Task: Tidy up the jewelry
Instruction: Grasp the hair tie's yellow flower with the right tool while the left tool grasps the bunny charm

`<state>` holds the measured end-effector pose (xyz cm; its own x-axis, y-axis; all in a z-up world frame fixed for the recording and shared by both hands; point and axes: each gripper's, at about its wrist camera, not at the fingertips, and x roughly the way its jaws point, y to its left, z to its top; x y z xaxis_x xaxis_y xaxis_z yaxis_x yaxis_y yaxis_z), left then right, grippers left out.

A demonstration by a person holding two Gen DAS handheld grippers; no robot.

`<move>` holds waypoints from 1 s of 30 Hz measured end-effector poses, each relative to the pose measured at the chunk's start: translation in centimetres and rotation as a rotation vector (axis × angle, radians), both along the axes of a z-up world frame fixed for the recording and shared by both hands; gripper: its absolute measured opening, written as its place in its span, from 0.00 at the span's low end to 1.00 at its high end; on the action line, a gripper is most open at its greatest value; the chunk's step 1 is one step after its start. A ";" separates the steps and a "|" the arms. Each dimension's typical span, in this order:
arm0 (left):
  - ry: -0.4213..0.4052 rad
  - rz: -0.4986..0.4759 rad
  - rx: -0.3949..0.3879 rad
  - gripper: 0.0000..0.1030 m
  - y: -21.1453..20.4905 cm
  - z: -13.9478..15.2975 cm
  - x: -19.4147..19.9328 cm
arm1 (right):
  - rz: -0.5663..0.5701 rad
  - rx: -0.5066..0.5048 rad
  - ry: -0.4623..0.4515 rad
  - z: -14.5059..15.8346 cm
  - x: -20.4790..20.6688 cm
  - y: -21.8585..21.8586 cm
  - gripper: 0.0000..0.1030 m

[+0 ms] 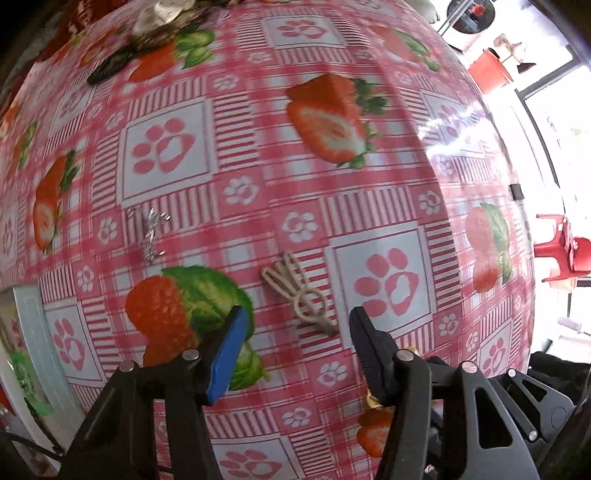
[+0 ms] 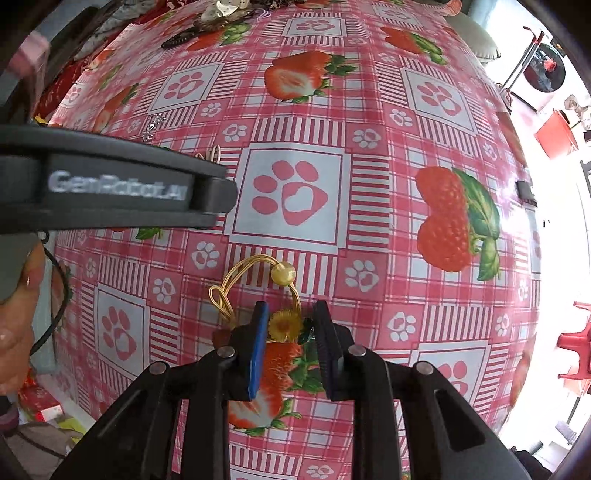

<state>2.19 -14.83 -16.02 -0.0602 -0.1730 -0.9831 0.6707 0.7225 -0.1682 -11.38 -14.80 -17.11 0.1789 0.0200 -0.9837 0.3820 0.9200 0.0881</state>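
I am working over a tabletop (image 1: 332, 48) covered in a glossy strawberry-and-paw-print cloth.

Right hand-held gripper (image 2: 290, 325): pointing down, its jaws narrowed around a gold wire bracelet (image 2: 236, 280) at the yellow flower charm (image 2: 283, 325). The flower sits between the pads with little room to spare; I cannot tell whether both pads actually press on it. The wire loop and its yellow bead (image 2: 283, 273) lie on the cloth just ahead of the fingertips.

Left hand-held gripper (image 1: 295, 325): jaws apart, nothing clamped. A pale, thin hair clip or pin (image 1: 299, 295) lies on the cloth between and just ahead of the fingertips, untouched as far as I can see. A small silver chain piece (image 1: 151, 236) lies farther off to the left in that view. More items sit heaped at the far edge (image 1: 162, 22), too blurred to identify.

Handling assessment, bracelet: light, springy thin wire, likely to flex or twist if squeezed on the loop; the flower looks delicate and could crack or slip under pressure. I judge the firmer hold to be on the wire beside the flower, not on the petals.

Handling assessment, clip: light, stiff, flat against slick cloth, so prone to sliding. I would close across its narrow looped end, where it stands proud of the surface.
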 end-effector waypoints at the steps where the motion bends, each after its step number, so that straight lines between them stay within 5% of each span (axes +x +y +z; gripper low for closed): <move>1: -0.006 -0.002 0.004 0.58 -0.3 0.0 -0.2 | -0.002 0.001 0.000 0.1 -0.3 0.1 0.25; 5: -0.067 -0.038 0.036 0.24 -2.1 0.2 -1.1 | -0.008 0.008 -0.003 0.0 -0.9 -0.4 0.25; 20: -0.044 0.061 -0.052 0.24 5.0 4.4 -0.7 | -0.049 0.110 -0.007 0.9 3.8 -2.0 0.26; 30: -0.066 0.170 -0.069 0.24 14.8 6.3 0.9 | 0.001 0.123 -0.036 3.9 6.5 -1.0 0.26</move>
<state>3.05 -0.06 -9.69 0.0396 -0.2421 -0.9694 0.5514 0.8144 -0.1808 -4.88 -15.81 -13.18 0.2138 0.1403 -0.9667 0.3759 0.9016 0.2140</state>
